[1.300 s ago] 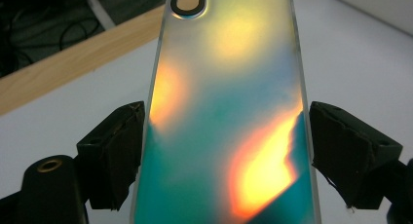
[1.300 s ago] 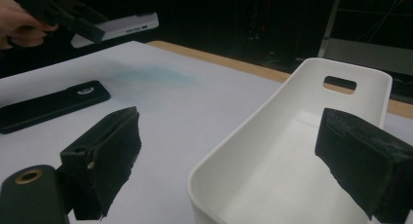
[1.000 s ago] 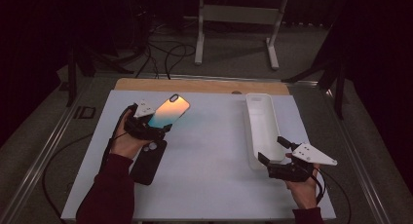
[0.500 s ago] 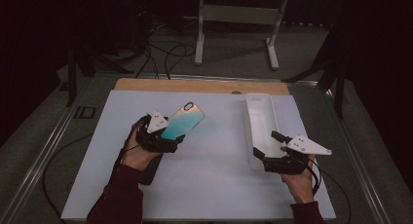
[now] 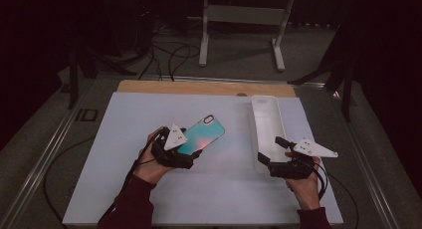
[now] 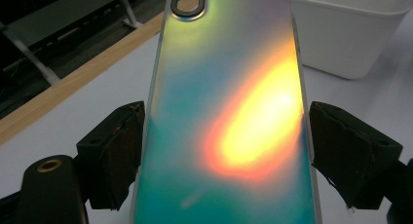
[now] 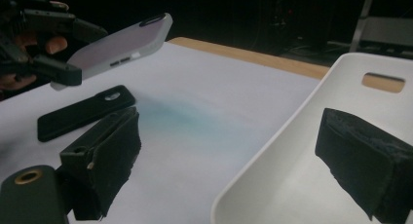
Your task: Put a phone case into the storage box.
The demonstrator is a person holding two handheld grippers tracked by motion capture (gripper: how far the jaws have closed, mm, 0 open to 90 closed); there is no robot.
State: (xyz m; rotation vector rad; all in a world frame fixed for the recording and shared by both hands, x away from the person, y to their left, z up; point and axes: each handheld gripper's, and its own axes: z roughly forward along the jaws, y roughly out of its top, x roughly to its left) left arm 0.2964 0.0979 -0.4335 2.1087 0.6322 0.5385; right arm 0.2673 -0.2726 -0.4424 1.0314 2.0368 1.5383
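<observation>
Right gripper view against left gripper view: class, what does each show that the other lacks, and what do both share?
Right gripper view alone: a black phone case lying flat on the white mat, and the left claw holding the iridescent phone case in the air. Left gripper view alone: that case's glossy teal-and-orange back between its pads. Both: the white tray, the mat, the wooden table edge.

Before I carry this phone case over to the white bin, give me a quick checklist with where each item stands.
1. Left gripper shut on the iridescent phone case: ok.
2. Case lifted off the table: ok.
3. White bin looks empty: ok.
4. Right gripper steadying the bin: not ok, open, one jaw over the near rim.
5. Black case lies flat, apart from the bin: ok.
</observation>
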